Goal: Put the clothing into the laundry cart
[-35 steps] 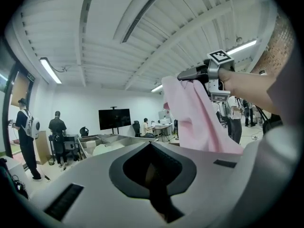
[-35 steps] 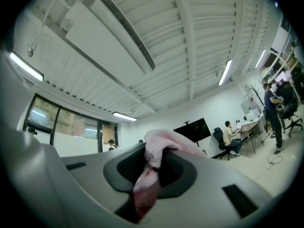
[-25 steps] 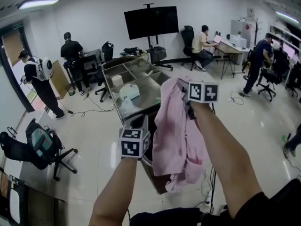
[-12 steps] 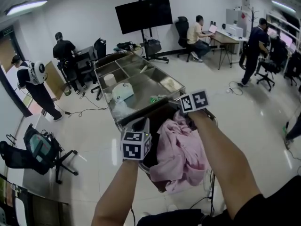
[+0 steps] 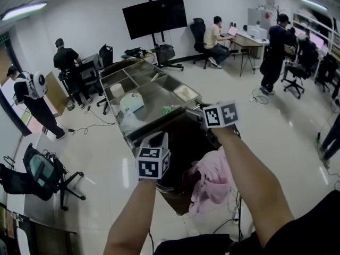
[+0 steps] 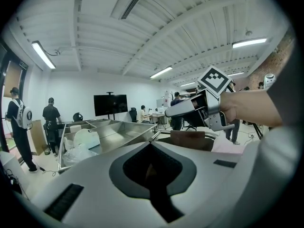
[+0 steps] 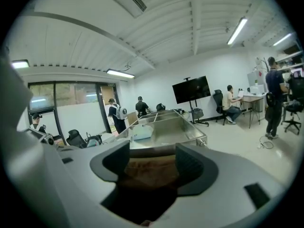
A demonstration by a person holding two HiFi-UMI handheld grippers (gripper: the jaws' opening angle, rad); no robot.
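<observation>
Clothing (image 5: 213, 178), pink, lies in the brown laundry cart (image 5: 179, 205), lower centre. Right claw (image 7: 152, 164), jaws just opened, hangs empty above it. Left claw (image 6: 151, 144) is closed, empty. Steel compartment desk (image 5: 159, 95) stands just behind the cart.

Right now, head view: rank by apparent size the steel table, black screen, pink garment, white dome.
1. Stainless steel divided table.
2-3. Black screen on stand and crumpled pink garment: look alike, unranked.
4. White domed object.

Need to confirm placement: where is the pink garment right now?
In the head view, the pink garment lies inside the dark laundry cart, bunched toward its right side, directly beneath the person's right forearm and just in front of the steel table.
</observation>
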